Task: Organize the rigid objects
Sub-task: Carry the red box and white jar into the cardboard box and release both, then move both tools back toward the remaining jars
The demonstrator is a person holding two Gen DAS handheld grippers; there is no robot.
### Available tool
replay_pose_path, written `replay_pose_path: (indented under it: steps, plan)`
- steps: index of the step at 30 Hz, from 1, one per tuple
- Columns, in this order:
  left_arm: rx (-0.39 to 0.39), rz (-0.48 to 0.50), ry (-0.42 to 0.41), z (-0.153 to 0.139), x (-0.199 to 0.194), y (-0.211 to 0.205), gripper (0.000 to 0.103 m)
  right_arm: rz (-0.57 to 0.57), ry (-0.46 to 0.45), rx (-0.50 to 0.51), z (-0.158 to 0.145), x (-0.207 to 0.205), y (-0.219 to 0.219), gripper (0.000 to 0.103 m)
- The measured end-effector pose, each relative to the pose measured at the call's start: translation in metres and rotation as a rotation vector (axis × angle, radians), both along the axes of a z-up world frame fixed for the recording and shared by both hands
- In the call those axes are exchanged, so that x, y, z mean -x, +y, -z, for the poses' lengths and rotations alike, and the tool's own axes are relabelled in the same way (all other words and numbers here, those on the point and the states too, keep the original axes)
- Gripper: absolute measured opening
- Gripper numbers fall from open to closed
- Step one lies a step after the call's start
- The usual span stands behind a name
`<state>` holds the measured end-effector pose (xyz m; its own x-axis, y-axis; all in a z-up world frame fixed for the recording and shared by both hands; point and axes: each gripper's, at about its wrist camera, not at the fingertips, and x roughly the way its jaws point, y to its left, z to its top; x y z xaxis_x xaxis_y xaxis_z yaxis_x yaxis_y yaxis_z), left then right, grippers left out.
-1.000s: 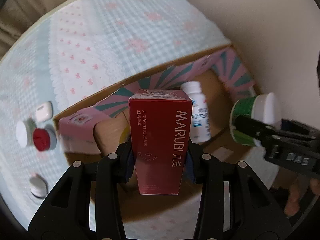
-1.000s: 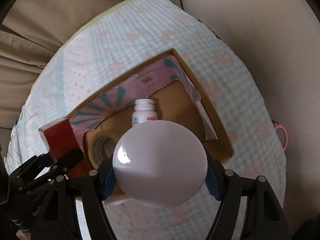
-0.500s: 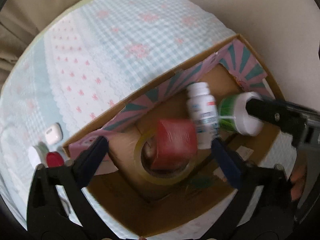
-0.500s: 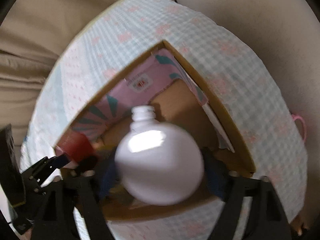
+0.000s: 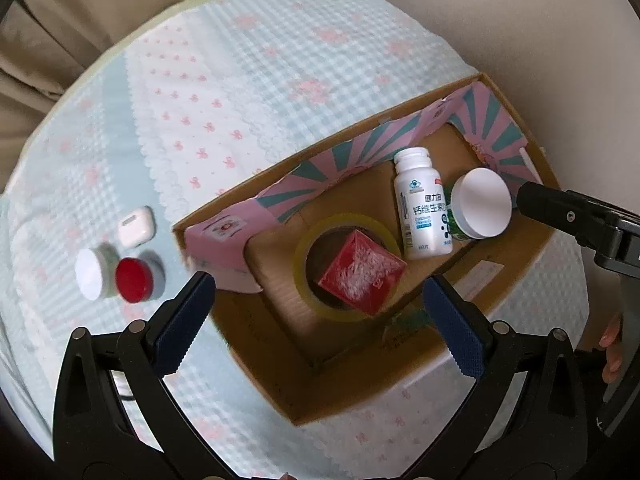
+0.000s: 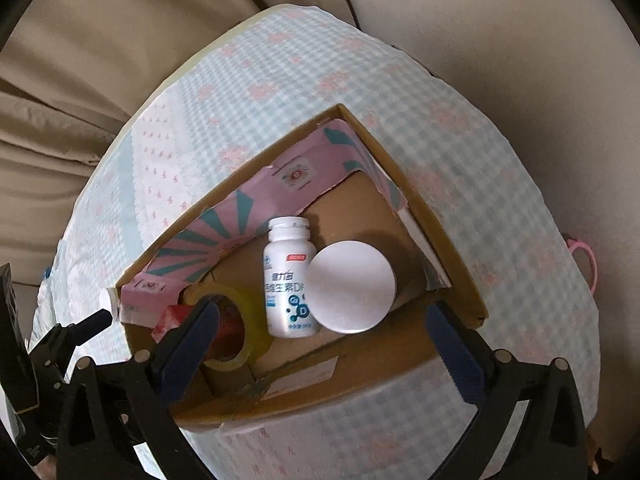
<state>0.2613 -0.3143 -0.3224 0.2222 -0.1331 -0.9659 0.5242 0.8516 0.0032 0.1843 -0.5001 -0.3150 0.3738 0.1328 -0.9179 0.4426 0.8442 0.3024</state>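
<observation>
A cardboard box [image 5: 344, 384] with pink-and-teal flaps lies on the checked cloth. In it a red carton [image 5: 362, 276] stands inside a roll of yellow tape [image 5: 308, 280]. Beside them lie a white pill bottle [image 5: 422, 204] and a green jar with a white lid [image 5: 482, 206]. My left gripper [image 5: 318, 324] is open and empty above the box's near side. My right gripper [image 6: 324, 344] is open and empty above the box [image 6: 452, 248]; below it are the jar [image 6: 352, 288], bottle [image 6: 288, 280] and tape [image 6: 240, 332].
On the cloth left of the box sit a white earbud case [image 5: 136, 226], a white-lidded jar [image 5: 92, 274] and a red-lidded jar [image 5: 136, 280]. The right gripper's finger [image 5: 568, 216] shows at the box's right edge. A pink loop [image 6: 584, 264] lies at the table's right edge.
My left gripper opened and dropped the red carton into the tape roll. My right gripper opened and left the green jar in the box. Both grippers have risen.
</observation>
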Motion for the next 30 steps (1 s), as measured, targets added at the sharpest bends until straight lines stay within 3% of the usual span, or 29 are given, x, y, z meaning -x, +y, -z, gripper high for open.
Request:
replay_pose_path:
  steps: [15, 20, 30]
  plan:
    - [0.065, -0.105, -0.128, -0.1, 0.06, 0.049, 0.103, -0.075, -0.105, 0.089, -0.084, 0.035, 0.038, 0.103]
    - [0.074, -0.188, -0.168, -0.13, 0.083, 0.088, 0.103, -0.131, -0.143, 0.122, -0.111, 0.042, 0.058, 0.103]
    - [0.081, -0.373, -0.223, -0.161, 0.119, 0.197, 0.103, -0.292, -0.189, 0.165, -0.153, 0.04, 0.121, 0.103]
